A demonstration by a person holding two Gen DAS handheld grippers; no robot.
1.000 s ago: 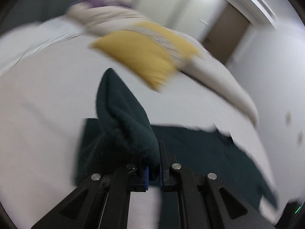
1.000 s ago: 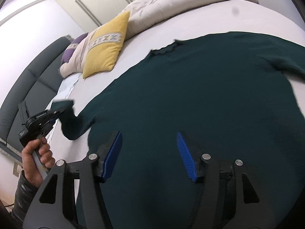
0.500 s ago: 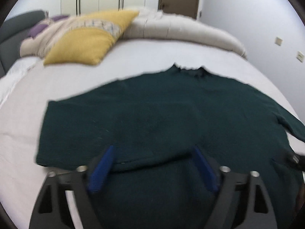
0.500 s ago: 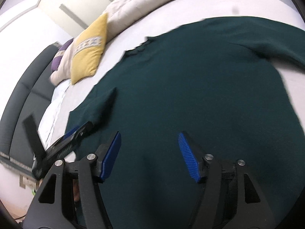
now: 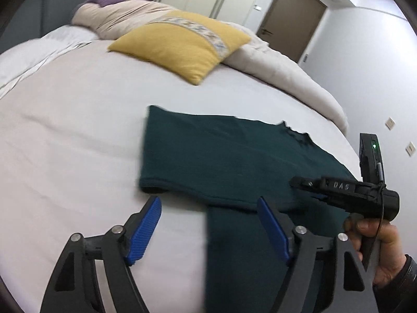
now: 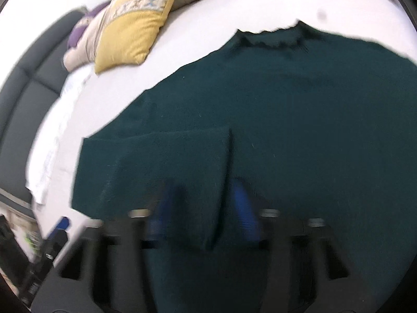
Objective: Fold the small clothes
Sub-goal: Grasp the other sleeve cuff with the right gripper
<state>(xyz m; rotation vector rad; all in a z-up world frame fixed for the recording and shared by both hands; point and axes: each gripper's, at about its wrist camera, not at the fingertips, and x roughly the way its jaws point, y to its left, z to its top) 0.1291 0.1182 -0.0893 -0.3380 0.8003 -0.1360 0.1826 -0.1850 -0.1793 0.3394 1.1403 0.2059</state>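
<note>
White bed with yellow pillow, dark green sweater spread flat on it, one sleeve folded inward, left gripper held apart and closing above the hem, right gripper blurred, closing around the sleeve's edge.

Left hand-held gripper closing, right hand-held gripper closing

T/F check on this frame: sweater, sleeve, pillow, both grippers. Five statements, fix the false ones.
1. The sweater is dark green. True.
2. The sweater hangs off the bed. False: it lies flat on it.
3. One sleeve is folded over the body. True.
4. The left gripper grips the sleeve. False: its jaws stand apart with nothing between the pads.
5. The pillow is red. False: yellow.
</note>
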